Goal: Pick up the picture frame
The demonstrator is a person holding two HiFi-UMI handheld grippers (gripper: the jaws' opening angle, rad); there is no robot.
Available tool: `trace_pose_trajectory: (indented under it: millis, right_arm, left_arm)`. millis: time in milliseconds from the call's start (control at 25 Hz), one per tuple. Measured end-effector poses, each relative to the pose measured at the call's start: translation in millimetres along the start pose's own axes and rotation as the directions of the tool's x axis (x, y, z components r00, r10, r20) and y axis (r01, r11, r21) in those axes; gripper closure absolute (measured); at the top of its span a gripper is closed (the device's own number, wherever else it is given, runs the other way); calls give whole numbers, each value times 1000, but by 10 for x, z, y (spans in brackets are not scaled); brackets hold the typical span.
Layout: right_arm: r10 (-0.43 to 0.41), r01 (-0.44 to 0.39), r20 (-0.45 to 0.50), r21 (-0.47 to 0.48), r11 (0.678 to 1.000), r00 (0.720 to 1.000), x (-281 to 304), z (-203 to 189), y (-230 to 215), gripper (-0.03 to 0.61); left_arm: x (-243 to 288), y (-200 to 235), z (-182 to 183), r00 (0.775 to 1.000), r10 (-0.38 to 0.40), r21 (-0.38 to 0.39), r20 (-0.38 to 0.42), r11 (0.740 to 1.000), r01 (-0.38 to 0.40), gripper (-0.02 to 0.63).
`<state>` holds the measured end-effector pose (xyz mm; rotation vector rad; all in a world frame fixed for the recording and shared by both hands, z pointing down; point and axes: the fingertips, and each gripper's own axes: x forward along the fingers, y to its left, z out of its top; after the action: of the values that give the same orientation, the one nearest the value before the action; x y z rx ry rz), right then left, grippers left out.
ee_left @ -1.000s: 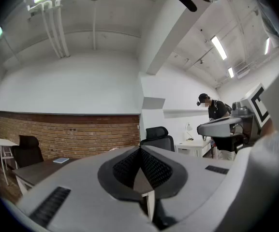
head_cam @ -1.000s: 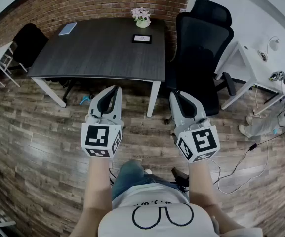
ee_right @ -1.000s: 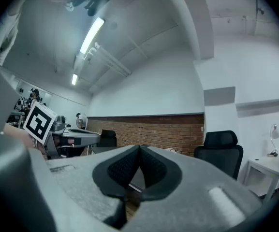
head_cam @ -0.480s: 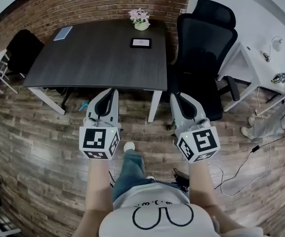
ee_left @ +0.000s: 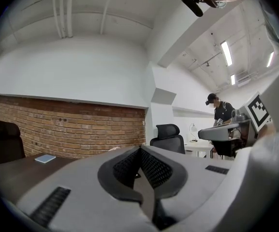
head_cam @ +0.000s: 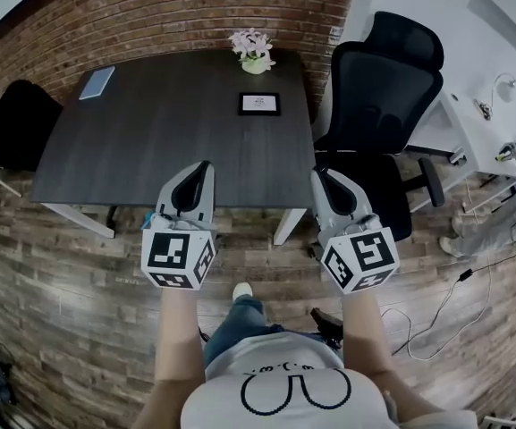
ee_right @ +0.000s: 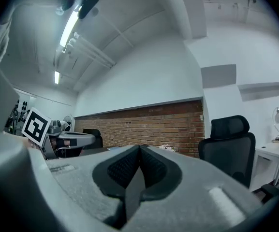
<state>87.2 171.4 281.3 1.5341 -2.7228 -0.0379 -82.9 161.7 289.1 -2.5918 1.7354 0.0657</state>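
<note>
A small black picture frame lies flat on the far right part of the dark table, in front of a pot of pink flowers. My left gripper reaches over the table's near edge, shut and empty. Off to the right, my right gripper hangs at the table's near right corner, also shut with nothing in it. Both point level toward the brick wall. In the left gripper view the gripper has its jaws closed tip to tip; the right gripper looks the same in its own view.
A black office chair stands right of the table, another dark chair at its left end. A blue notebook lies at the far left corner. A white desk with a lamp is at the right; cables trail on the wooden floor.
Both grippers have moved forward together toward the table, from the floor in front of it to its near edge. Their jaws stayed shut.
</note>
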Motion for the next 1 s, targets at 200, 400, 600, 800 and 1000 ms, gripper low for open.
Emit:
trace_pose_trajectory:
  millis: [200, 400, 600, 800, 1000]
  right_arm:
    - [-39, 39, -12, -6, 999, 999, 655, -11, -20, 578]
    - [-69, 69, -45, -7, 998, 997, 1038, -117, -97, 578]
    - [-133, 132, -49, -10, 991, 990, 1284, -131, -291, 578]
    - [-157, 157, -64, -1, 988, 986, 1511, -213, -515, 578]
    - [-151, 152, -78, 8, 988, 985, 1819, -311, -769, 573]
  left_arm:
    - [467, 491, -48, 1000, -25, -3, -14, 1000, 25, 615]
    - [803, 756, -148, 998, -54, -27, -30, 998, 53, 615]
    - [1085, 927, -268, 995, -78, -86, -69, 994, 72, 615]
    - [1389, 1012, -359, 992, -95, -108, -80, 990, 86, 615]
    - [1763, 1081, -471, 989, -103, -85, -106, 992, 95, 615]
